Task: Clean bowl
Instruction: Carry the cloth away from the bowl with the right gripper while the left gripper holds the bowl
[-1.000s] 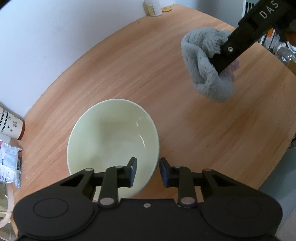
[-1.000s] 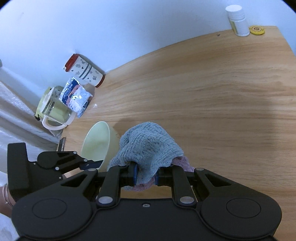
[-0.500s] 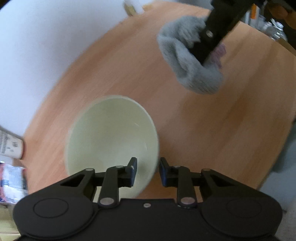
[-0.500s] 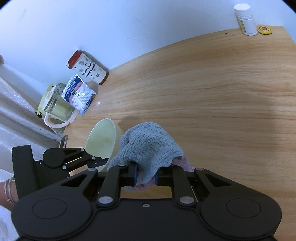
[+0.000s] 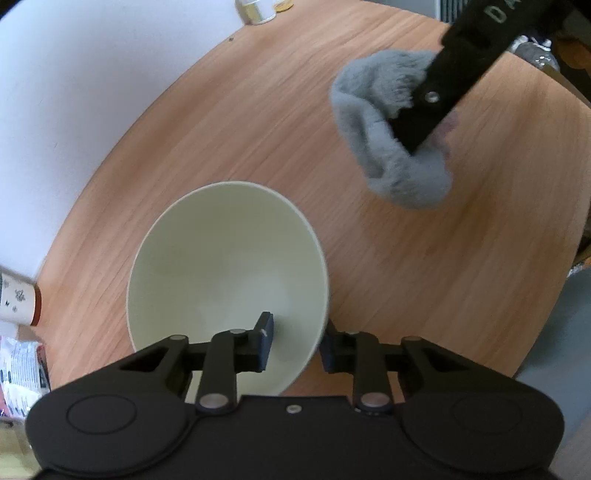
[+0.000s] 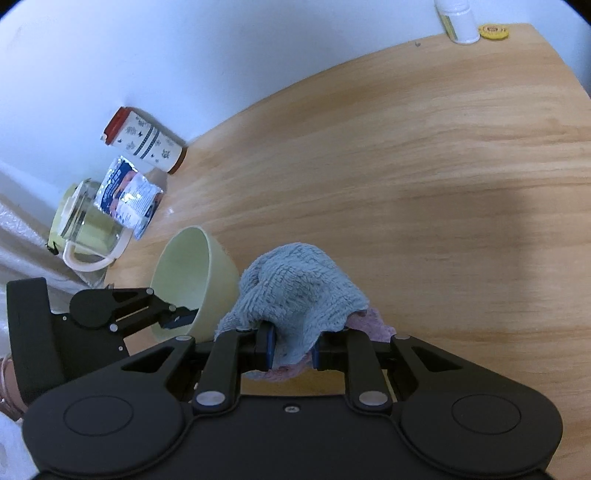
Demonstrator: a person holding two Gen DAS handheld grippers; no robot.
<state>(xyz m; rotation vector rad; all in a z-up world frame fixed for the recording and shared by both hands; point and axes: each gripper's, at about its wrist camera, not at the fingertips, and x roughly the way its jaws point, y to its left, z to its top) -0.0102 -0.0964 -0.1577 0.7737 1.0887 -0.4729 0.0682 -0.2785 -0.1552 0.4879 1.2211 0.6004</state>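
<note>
A: Left wrist view first. Left claw (image 5: 295,345) clamped across the near rim of the pale green bowl (image 5: 225,273), one finger inside the wall, the other outside. Bowl tipped toward the camera over the wooden counter (image 5: 229,122), inside bare and dry-looking. Whether its base touches the counter: cannot tell.

B: And beyond the bowl?

A: Right claw (image 5: 417,144) well apart at upper right, above the counter, clenched on a bunched grey cloth (image 5: 388,147). Patterned canister (image 5: 18,301) with a reddish end at the left edge, a printed packet (image 5: 20,369) below it, a white bottle (image 5: 258,9) at the far edge by the wall.

B: Right wrist view?

A: Right claw (image 6: 291,349) pinching the grey cloth (image 6: 299,291), a pink layer showing underneath. Bowl (image 6: 192,277) just left of the cloth, tilted, nothing in it, held at its rim by the left claw (image 6: 184,317). Farther left, a clear jug (image 6: 86,221) with a pale lid and handle, contents not readable. Printed packet (image 6: 127,195) leaning on the jug, canister (image 6: 144,140) behind it against the wall. White bottle (image 6: 456,16) and a small yellow disc (image 6: 493,31) at the far corner of the counter (image 6: 406,166).
</note>
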